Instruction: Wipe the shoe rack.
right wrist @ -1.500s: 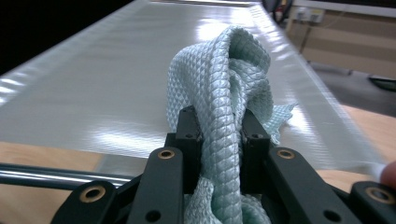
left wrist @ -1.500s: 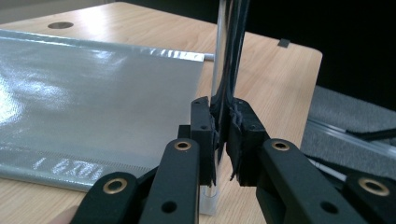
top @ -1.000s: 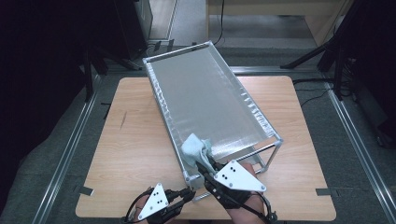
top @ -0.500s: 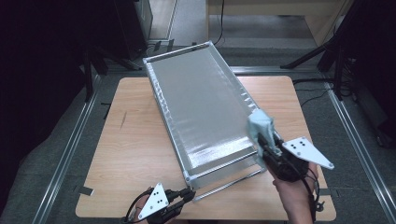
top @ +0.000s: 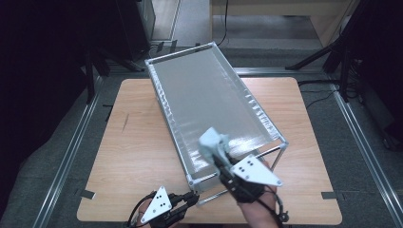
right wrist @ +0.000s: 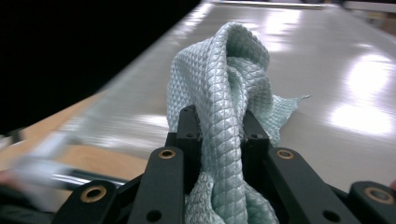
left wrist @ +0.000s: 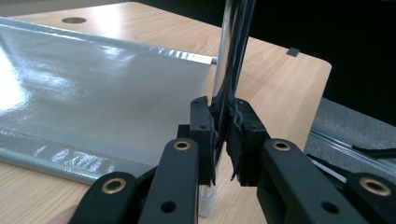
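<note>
Two tools work a silver-topped rack [top: 214, 102]. At lower left, the left tool [top: 190, 198] is clamped on the rack's corner post [left wrist: 223, 60]. Right of it, the right tool [top: 219, 159] pinches a pale green cloth [top: 213, 142] on the near end; judging by this, wiping is underway, far surface remaining. Nothing holds contents.

Our left gripper [top: 190, 198] and right gripper [top: 218, 156] are built alike: matte black bodies with angular black link arms leading to blocky black fingers [left wrist: 201, 135]. Brass-coloured rings sit at the link pivots, with small dark holes beside them. The inner finger pads look worn and frayed at their edges. Each gripper carries a pale grey three-cornered plate on top, marked with small dark dots, and thin black cables loop from the near end of each.
</note>
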The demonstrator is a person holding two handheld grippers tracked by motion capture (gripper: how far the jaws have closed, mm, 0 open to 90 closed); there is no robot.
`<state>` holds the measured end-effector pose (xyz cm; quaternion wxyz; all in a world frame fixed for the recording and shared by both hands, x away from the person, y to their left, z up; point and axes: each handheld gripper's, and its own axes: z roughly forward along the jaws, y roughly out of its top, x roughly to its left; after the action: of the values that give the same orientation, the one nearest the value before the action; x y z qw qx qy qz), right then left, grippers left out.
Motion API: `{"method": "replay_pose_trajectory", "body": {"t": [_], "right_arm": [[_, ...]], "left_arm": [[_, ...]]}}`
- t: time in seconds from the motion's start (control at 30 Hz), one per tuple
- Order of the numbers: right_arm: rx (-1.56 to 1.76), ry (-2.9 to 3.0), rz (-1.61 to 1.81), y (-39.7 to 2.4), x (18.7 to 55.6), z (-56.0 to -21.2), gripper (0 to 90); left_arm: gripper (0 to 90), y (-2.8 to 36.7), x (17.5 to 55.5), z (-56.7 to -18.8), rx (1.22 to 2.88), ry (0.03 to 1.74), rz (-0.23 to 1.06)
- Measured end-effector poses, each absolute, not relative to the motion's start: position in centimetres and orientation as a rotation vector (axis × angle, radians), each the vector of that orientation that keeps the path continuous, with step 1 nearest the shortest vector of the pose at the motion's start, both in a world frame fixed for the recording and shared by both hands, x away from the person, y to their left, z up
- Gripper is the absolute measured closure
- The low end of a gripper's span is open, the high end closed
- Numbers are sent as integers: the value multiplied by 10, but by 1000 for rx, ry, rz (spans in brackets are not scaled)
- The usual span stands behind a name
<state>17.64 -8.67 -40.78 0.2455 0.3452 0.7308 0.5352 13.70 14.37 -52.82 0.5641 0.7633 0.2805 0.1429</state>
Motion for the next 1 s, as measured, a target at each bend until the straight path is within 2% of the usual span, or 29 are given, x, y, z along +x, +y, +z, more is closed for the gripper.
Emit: {"method": "replay_pose_trajectory", "body": {"t": [0.13,0.37,0.43,0.6,0.67,0.7,0.8,0.87,1.0], "right_arm": [[889,2019,1481,-70,165,-408,754],[893,2007,1426,-89,175,-406,716],[923,1990,1410,-100,181,-406,673],[1112,1912,1361,-141,201,-403,463],[1167,1878,1346,-154,206,-401,436],[1179,1859,1329,-158,206,-401,442],[1197,1813,1307,-171,207,-400,617],[1191,1818,1329,-173,207,-401,696],[1161,1825,1342,-159,202,-404,725]], "left_arm": [[816,142,136,-528,1800,649,350],[816,141,136,-528,1804,649,336],[816,141,136,-528,1808,646,340],[817,141,136,-527,1814,637,345],[817,141,136,-527,1814,640,344],[817,141,135,-527,1814,640,346],[817,141,135,-527,1813,641,344],[817,141,136,-527,1814,641,343],[816,141,136,-528,1808,640,336]]}}
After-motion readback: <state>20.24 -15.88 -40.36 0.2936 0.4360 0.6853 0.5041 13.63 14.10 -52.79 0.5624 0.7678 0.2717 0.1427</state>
